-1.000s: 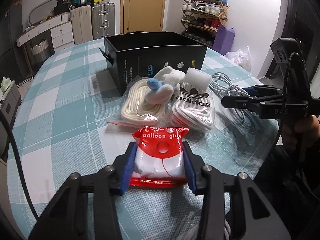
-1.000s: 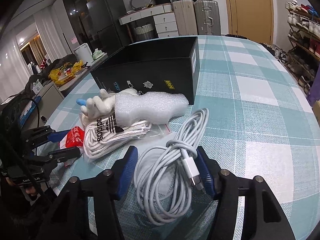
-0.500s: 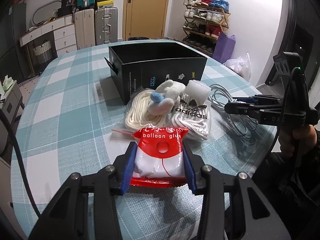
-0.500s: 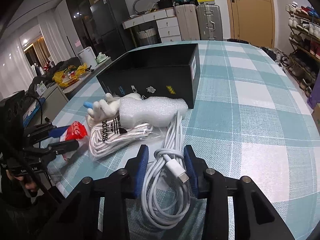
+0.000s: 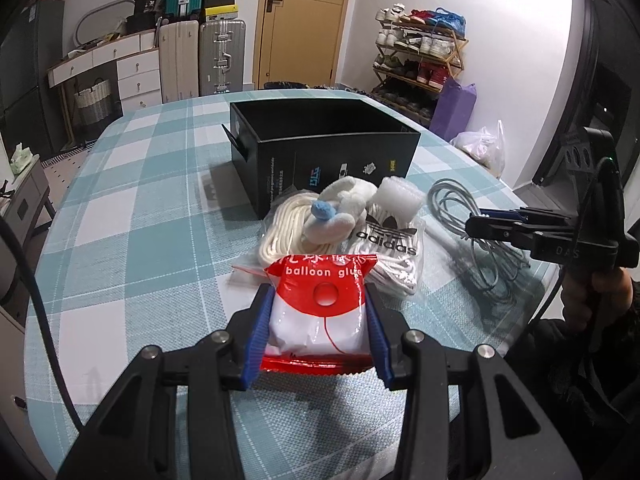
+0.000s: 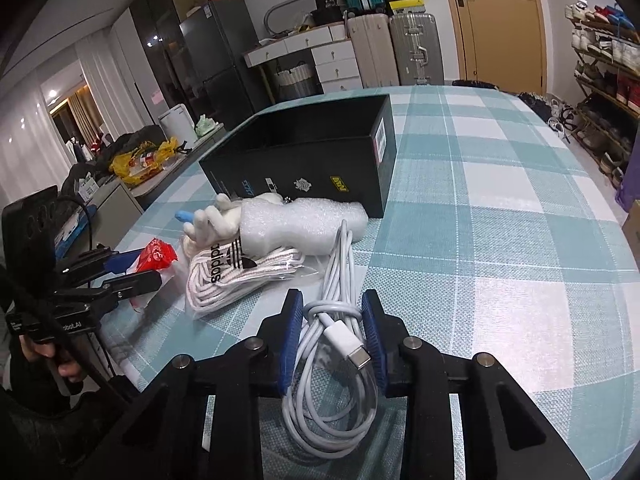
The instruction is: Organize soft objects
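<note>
My left gripper (image 5: 319,332) is shut on a red and white balloon glue packet (image 5: 320,308), held above the checked tablecloth. My right gripper (image 6: 332,340) is shut on a coiled white cable (image 6: 336,344), which trails onto the table. Beyond the packet lie a bagged cream rope (image 5: 280,228), a white plush toy with a blue spot (image 5: 340,208), a white foam roll (image 5: 400,198) and a bagged white adidas lace bundle (image 5: 390,248). An open black box (image 5: 320,148) stands behind them. The right gripper shows in the left wrist view (image 5: 476,224); the left one shows in the right wrist view (image 6: 132,272).
The table (image 6: 500,200) has a teal and white checked cloth and a round edge. Suitcases (image 5: 220,60), a drawer unit, a door and a shoe rack (image 5: 420,52) stand behind. A purple bag (image 5: 456,108) sits on the floor at right.
My right gripper has closed around the white cable and lifted its near coil. My left gripper has risen with the balloon glue packet still in it.
</note>
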Tool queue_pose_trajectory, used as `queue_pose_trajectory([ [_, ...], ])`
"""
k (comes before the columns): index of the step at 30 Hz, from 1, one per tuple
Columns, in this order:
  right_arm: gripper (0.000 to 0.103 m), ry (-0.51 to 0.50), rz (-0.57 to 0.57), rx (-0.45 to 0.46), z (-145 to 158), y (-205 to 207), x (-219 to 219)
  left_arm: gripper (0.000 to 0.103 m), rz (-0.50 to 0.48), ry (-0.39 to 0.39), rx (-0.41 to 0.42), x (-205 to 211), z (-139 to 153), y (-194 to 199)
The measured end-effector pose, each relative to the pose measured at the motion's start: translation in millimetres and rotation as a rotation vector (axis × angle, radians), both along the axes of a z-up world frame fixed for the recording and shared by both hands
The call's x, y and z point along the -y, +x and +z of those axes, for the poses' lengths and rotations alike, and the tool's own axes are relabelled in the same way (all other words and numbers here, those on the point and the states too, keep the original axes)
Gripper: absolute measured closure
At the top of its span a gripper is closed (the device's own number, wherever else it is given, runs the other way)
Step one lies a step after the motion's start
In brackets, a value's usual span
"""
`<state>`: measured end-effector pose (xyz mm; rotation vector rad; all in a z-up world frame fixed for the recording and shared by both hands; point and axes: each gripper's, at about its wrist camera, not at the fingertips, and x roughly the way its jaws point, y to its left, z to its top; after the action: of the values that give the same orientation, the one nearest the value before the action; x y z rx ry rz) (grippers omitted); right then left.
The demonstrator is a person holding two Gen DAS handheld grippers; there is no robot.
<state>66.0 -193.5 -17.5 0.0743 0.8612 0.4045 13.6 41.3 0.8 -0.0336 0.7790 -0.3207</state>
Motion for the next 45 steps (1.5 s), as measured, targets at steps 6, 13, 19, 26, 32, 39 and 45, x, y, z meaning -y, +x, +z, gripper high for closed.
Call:
queue_pose_trajectory([
  [6, 0.073, 0.015, -0.007, 0.058, 15, -11, 5, 0.06, 0.025, -0.012, 0.034, -2, 11, -2],
  [13, 0.073, 0.049, -0.006, 0.123, 34, -20, 6, 0.06, 0.055, -0.04, 0.072, -7, 26, 0],
  [19, 0.092, 0.055, 0.001, 0.168, 51, -21, 4, 0.06, 0.072, -0.056, 0.102, -8, 38, 5],
  [26, 0.095, 0.055, 0.022, 0.181, 56, -17, 0, 0.06, 0.081, -0.07, 0.1, -7, 41, 15],
  [32, 0.095, 0.07, 0.013, 0.2, 61, -14, 1, 0.06, 0.093, -0.08, 0.103, -9, 42, 18],
  [39, 0.095, 0.078, 0.024, 0.247, 77, -12, -5, 0.06, 0.103, -0.083, 0.116, -10, 47, 25],
  [45, 0.095, 0.09, 0.033, 0.284, 89, -3, -10, 0.06, 0.118, -0.078, 0.127, -10, 53, 37],
])
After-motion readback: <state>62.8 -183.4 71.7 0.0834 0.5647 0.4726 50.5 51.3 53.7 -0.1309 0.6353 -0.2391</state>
